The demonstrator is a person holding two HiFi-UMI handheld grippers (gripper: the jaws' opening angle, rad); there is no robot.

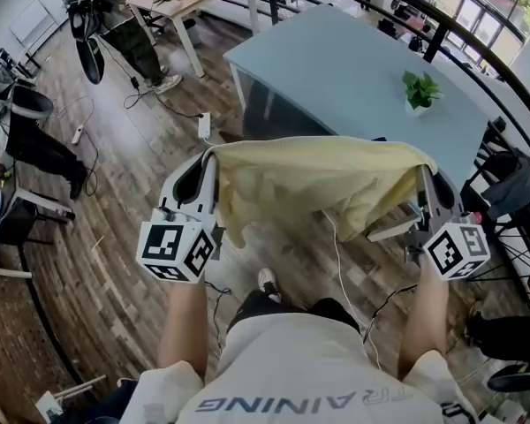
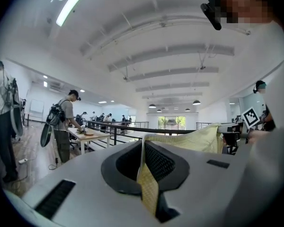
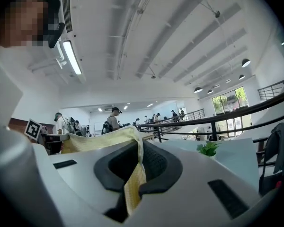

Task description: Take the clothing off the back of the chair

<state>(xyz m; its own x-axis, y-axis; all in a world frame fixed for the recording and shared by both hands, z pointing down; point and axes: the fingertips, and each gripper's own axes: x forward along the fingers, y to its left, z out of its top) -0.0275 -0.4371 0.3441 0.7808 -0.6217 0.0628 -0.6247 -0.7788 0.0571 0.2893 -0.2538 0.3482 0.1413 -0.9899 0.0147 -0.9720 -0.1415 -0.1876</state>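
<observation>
Wood floor (image 1: 115, 237), table (image 1: 336, 69) edge beyond stretched garment (image 1: 318, 184)

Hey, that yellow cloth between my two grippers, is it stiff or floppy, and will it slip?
Probably floppy: the yellow cloth sags and wrinkles between the left gripper and right gripper. Likely light, since two pinched edges carry it all. Slipping seems unlikely with both pairs of jaws shut on it.

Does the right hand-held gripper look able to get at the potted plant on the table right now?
Probably not: the right hand-held gripper is shut on the yellow garment stretched across to the left hand-held gripper, and the potted plant sits farther across the table.
</observation>
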